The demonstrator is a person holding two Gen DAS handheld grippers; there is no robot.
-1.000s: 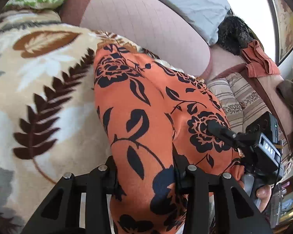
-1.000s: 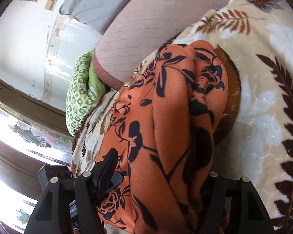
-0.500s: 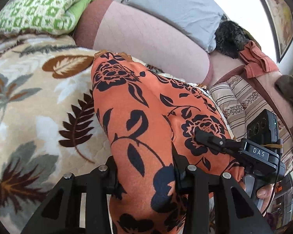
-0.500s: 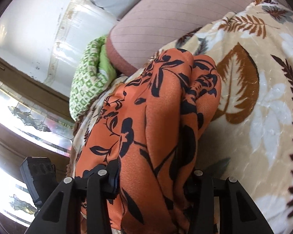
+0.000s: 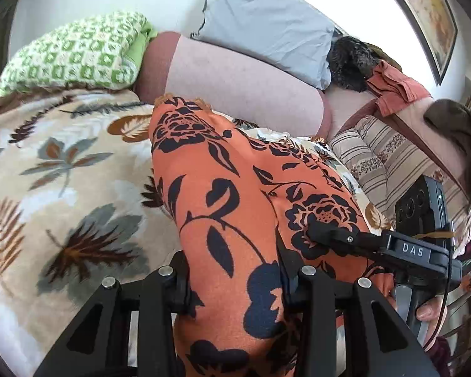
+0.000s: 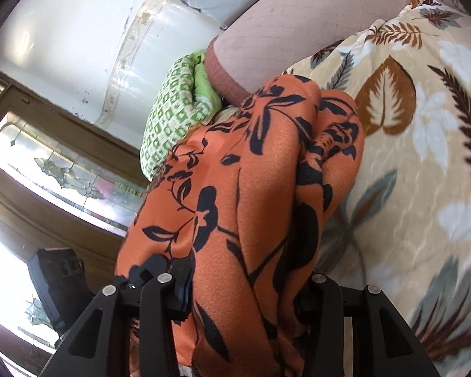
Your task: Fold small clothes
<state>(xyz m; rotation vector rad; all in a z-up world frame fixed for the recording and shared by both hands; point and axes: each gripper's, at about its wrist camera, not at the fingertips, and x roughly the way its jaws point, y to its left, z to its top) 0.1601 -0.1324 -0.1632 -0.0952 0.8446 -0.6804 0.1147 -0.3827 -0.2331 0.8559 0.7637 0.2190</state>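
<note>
An orange garment with a black flower print [image 5: 223, 188] hangs stretched over the leaf-patterned blanket [image 5: 62, 188]. Its far end still rests near the pink bolster. My left gripper [image 5: 235, 286] is shut on the near edge of the cloth, which bunches between both fingers. In the right wrist view the same garment [image 6: 235, 204] fills the middle, and my right gripper [image 6: 241, 292] is shut on a thick fold of it. In the left wrist view one of the right gripper's fingers [image 5: 326, 235] lies against the cloth at the right. A hand [image 5: 430, 311] holds that gripper's handle.
A pink bolster [image 5: 235, 75], a green patterned pillow [image 5: 75, 53] and a grey pillow [image 5: 260, 19] line the far side of the bed. A striped cushion [image 5: 386, 157] and rust-coloured cloth [image 5: 395, 84] lie at the right. A door with patterned glass [image 6: 62, 169] stands at the left.
Both grippers have risen and drawn back with the garment, lifting its near part off the blanket. The right gripper's jaws narrowed onto the fold. More of the blanket and pillows now shows.
</note>
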